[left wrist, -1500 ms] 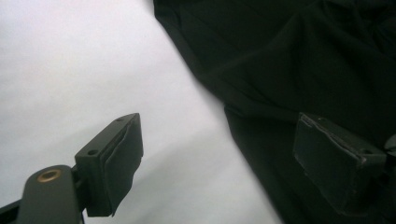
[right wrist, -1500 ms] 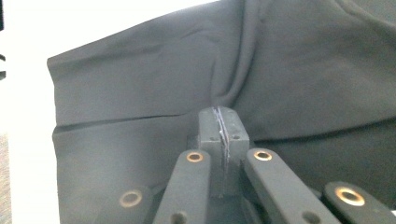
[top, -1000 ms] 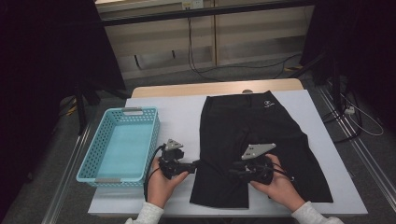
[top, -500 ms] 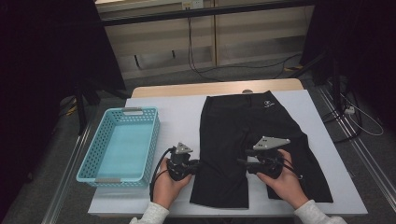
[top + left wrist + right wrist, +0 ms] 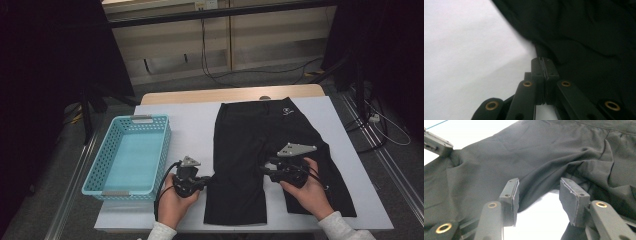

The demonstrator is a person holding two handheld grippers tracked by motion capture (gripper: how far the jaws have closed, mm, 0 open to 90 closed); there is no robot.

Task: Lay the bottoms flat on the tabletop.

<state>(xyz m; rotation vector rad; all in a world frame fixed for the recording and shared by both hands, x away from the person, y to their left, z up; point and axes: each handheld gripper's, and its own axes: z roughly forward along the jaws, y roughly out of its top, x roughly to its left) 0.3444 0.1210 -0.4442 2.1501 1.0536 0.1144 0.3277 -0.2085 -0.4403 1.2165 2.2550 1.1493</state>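
Black shorts (image 5: pixel 260 145) lie flat on the white table (image 5: pixel 190 125), waistband at the far side. My left gripper (image 5: pixel 204 181) is at the outer edge of the left leg. Its jaws have just been closing and are shut on that fabric edge (image 5: pixel 541 53), pads pressed together. The right gripper view shows the left gripper (image 5: pixel 439 145) tugging the cloth into a small fold. My right gripper (image 5: pixel 264 169) points left at the gap between the two legs. Its jaws have just been opening and stand open (image 5: pixel 539 192), with the inner leg hem (image 5: pixel 534 195) loose between the pads.
A light blue plastic basket (image 5: pixel 142 118) stands on the table's left side, close to my left hand. Bare white tabletop (image 5: pixel 536 220) shows between the two legs. Cables and dark stands lie on the floor beyond the table.
My right gripper has moved to the right, off the left leg and over to the gap between the legs. The left hand has stayed at the shorts' edge.
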